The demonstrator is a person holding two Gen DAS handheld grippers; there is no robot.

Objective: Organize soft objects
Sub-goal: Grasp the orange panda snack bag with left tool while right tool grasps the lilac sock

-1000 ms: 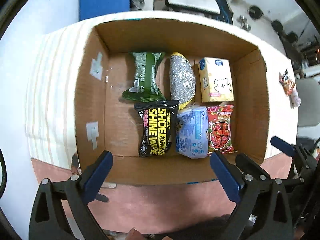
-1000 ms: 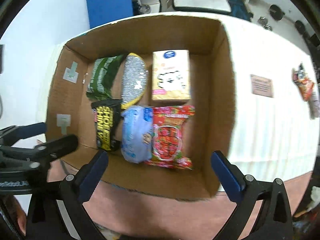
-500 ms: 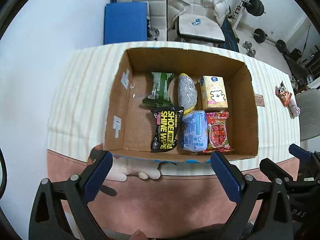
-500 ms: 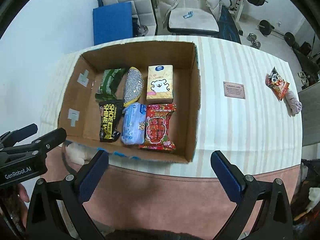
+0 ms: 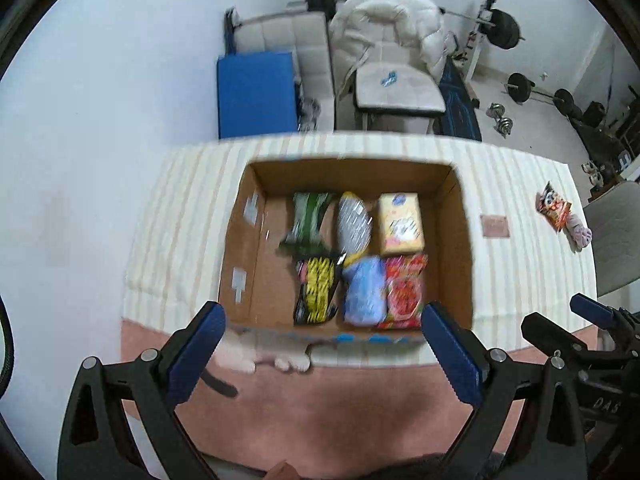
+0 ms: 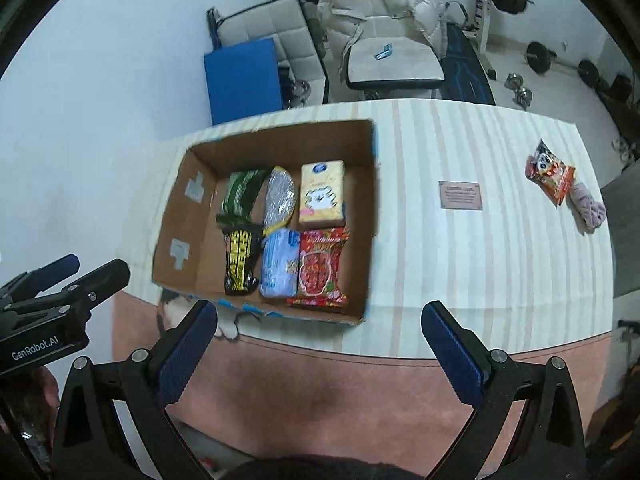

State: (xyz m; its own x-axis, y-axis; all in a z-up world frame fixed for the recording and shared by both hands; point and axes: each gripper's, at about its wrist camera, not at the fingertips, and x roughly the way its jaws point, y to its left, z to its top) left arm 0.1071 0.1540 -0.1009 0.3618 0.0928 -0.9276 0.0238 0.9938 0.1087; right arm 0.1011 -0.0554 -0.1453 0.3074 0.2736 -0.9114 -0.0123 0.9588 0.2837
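An open cardboard box [image 6: 372,184] [image 5: 464,248] stands on the striped table. It holds a green pack [image 6: 240,194], a silver sponge [image 6: 282,196], a yellow tissue pack [image 6: 322,194], a black shoe-wipe pack [image 6: 239,262], a blue pack [image 6: 280,268] and a red snack pack [image 6: 320,274]. An orange snack bag [image 6: 550,174] and a pink soft item [image 6: 588,206] lie at the table's far right. My left gripper [image 5: 322,354] and right gripper [image 6: 318,354] are open, empty, high above the table's near edge.
A small brown card [image 6: 460,196] lies on the table right of the box. A white plush object [image 5: 260,354] sits under the box's near edge. Chairs, a blue panel [image 6: 244,80] and gym weights stand beyond the table.
Both grippers have pulled up and back from the box. The whole table and room behind now show. Both stay open and empty.
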